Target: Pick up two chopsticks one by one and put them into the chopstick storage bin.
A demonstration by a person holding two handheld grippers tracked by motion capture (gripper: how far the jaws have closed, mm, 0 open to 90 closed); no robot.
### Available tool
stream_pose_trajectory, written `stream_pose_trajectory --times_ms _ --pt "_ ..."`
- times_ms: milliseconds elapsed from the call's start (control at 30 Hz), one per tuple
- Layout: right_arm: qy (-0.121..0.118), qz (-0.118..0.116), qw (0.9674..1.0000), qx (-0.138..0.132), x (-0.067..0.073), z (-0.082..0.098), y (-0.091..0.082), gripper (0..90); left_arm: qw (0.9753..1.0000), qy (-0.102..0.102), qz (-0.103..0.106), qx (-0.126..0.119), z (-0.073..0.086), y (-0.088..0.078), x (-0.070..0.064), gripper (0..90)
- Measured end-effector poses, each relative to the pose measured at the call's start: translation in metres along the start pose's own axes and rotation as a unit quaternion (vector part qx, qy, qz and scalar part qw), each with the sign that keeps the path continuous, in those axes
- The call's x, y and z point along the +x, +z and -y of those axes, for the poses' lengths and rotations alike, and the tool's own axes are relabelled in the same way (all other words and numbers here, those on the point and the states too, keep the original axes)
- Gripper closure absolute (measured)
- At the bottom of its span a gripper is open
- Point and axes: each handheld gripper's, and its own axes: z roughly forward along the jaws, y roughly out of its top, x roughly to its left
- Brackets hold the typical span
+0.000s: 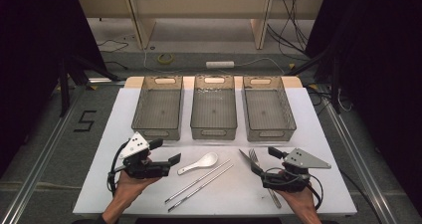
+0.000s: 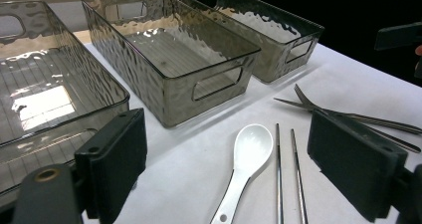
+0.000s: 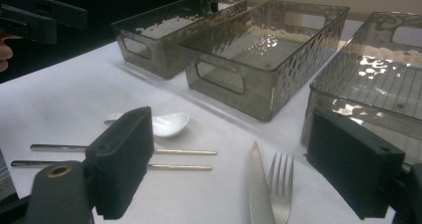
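On the white table top (image 1: 129,184) lie a white ceramic spoon (image 1: 200,163), a pair of metal chopsticks (image 1: 199,180), a knife (image 1: 246,158) and a fork (image 1: 255,157). My left gripper (image 1: 165,152) hovers open just left of the spoon, nothing between its jaws. In the left gripper view the spoon (image 2: 251,147) and chopsticks (image 2: 278,174) lie ahead between the black jaws. My right gripper (image 1: 266,160) stands open over the knife and fork handles. Its own view shows the knife (image 3: 259,189) and fork (image 3: 281,184) lying loose on the table between the jaws.
Three smoky clear plastic bins stand in a row behind the cutlery: left (image 1: 158,132), middle (image 1: 214,133) and right (image 1: 270,133), all with nothing in them. The table's front edge is near my hands. Floor cables and a power strip (image 1: 220,63) lie beyond the table.
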Motion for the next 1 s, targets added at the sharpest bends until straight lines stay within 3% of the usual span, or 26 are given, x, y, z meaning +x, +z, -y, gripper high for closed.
stream_pose_trajectory --times_ms 367,467,533,600,833,1000 --pt "0.0 0.002 1.0 0.003 0.0 0.0 0.0 19.6 0.9998 0.007 -0.003 0.02 -0.002 0.002 -0.001 15.5" --pt "-0.001 0.003 1.0 0.003 0.0 0.0 0.0 19.6 0.9986 0.014 -0.004 0.05 -0.005 0.004 -0.003 15.7" --pt "0.003 0.004 1.0 0.008 0.0 0.0 0.001 19.6 0.9962 0.023 -0.004 0.084 -0.007 0.007 -0.006 15.8" --pt "0.004 0.004 1.0 0.008 -0.001 0.0 0.001 19.6 0.9955 0.025 -0.005 0.091 -0.008 0.007 -0.007 16.6" --pt "0.001 0.003 0.9999 0.013 -0.001 0.0 0.002 19.6 0.986 0.058 -0.009 0.156 -0.013 0.016 -0.019 18.2" --pt "0.001 0.004 0.9998 0.017 -0.001 0.001 0.003 19.9 0.9751 0.064 -0.008 0.212 -0.014 0.023 -0.021 19.6"
